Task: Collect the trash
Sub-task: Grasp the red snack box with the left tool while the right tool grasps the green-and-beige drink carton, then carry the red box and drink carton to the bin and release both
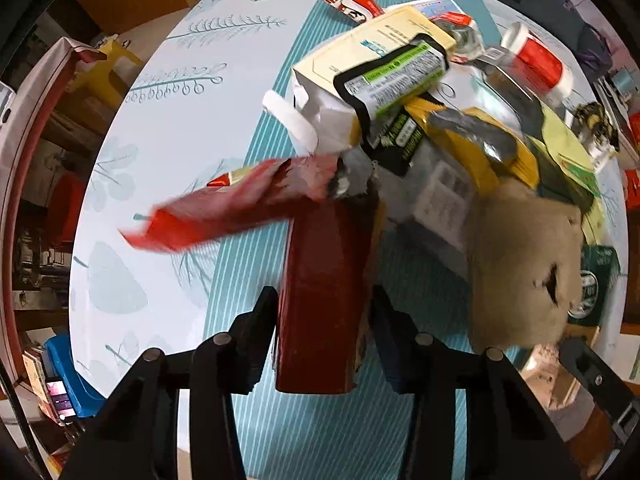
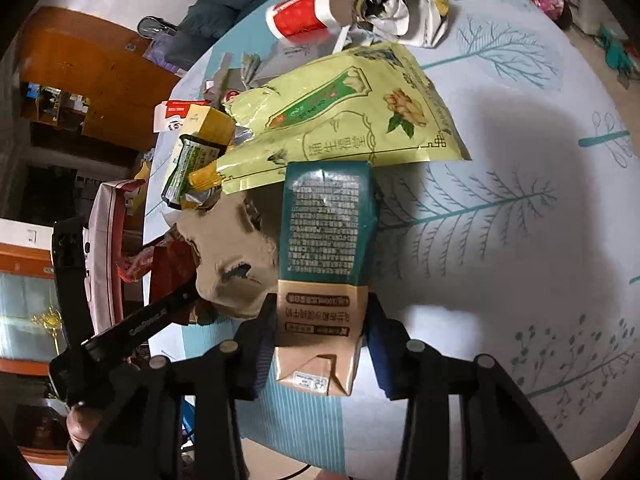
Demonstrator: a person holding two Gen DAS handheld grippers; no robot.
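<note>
Your left gripper (image 1: pixel 324 340) has its jaws narrowed onto a dark red carton (image 1: pixel 324 296), both pads against its long sides, so it is gripped across its width rather than by a flimsy flap. It lies just beside the egg-carton pulp piece (image 1: pixel 524 268), on the side away from the teal one, with a red wrapper (image 1: pixel 224 212) sticking out from its far end; that wrapper is blurred, so I can't tell whether it is attached or only resting there.

Your right gripper (image 2: pixel 320 344) has its jaws closed in on the teal and tan drink carton (image 2: pixel 328 264), pinching the tan lower part near the folded end. That carton lies on the other side of the pulp piece, touching it, its far end tucked under the pale green pouch (image 2: pixel 344 120).

Both cartons look empty and slightly crushed, light and easy to lift. I judge the pouch may slide off as the teal carton comes away. The remaining trash is heaped on the bench (image 2: pixel 500 220) beyond the pulp piece.
</note>
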